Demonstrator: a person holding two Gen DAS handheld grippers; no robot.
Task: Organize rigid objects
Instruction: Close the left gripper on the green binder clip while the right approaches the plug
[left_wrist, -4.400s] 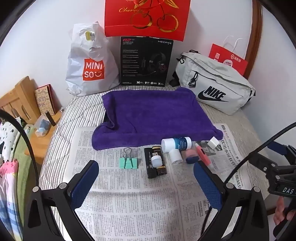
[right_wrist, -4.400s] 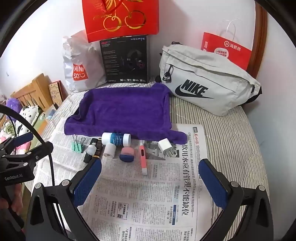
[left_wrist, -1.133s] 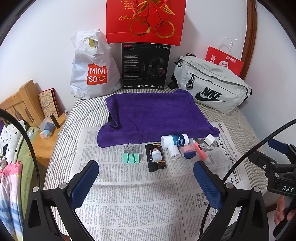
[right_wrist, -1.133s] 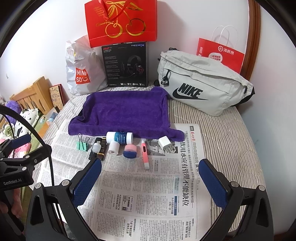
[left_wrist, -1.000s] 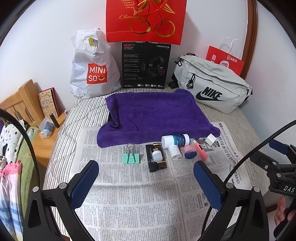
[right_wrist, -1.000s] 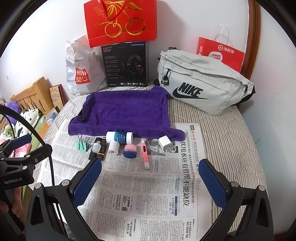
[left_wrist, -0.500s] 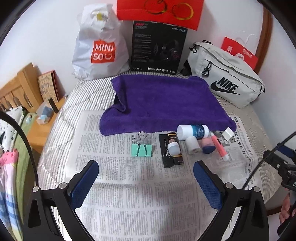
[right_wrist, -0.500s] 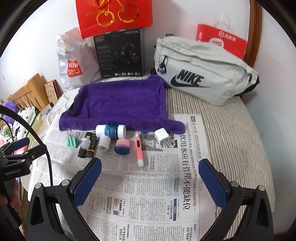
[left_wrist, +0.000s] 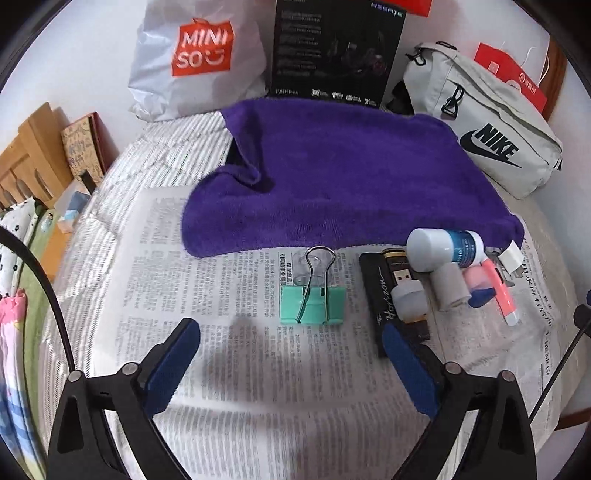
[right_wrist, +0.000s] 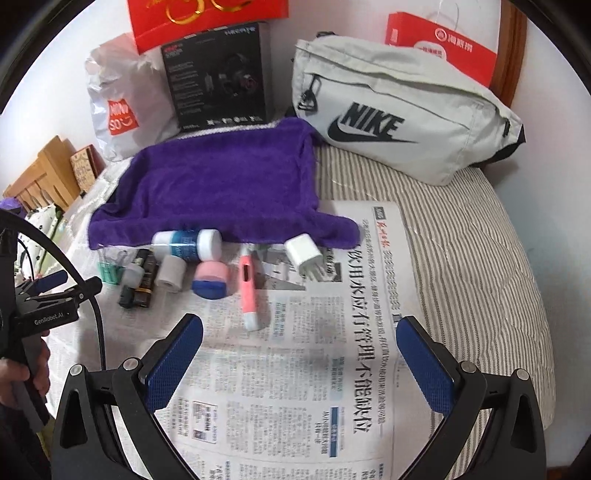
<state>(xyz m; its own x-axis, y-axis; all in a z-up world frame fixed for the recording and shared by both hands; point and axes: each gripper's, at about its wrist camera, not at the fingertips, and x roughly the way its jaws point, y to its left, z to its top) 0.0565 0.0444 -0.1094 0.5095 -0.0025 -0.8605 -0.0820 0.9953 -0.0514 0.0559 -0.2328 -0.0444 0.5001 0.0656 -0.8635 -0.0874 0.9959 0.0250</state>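
Observation:
A row of small objects lies on newspaper (left_wrist: 258, 406) in front of a purple towel (left_wrist: 340, 177): a green binder clip (left_wrist: 313, 302), a black case (left_wrist: 380, 295) with a small white-capped piece on it, a white and blue bottle (left_wrist: 443, 246), a grey roll (left_wrist: 450, 288), a pink and blue cap (right_wrist: 211, 277), a pink pen (right_wrist: 248, 284) and a white charger plug (right_wrist: 304, 254). My left gripper (left_wrist: 291, 363) is open, just short of the binder clip. My right gripper (right_wrist: 299, 360) is open, just short of the pink pen.
A Miniso bag (left_wrist: 195, 59), a black box (left_wrist: 336, 48), a grey Nike bag (right_wrist: 399, 114) and red paper bags (right_wrist: 439, 44) stand along the back wall. A wooden rack (left_wrist: 26, 158) is at the left. The striped mattress (right_wrist: 480, 266) drops off at the right.
Both grippers have moved forward and down toward the row of objects, which now looks larger. The left one has closed in on the binder clip. Both stay open.

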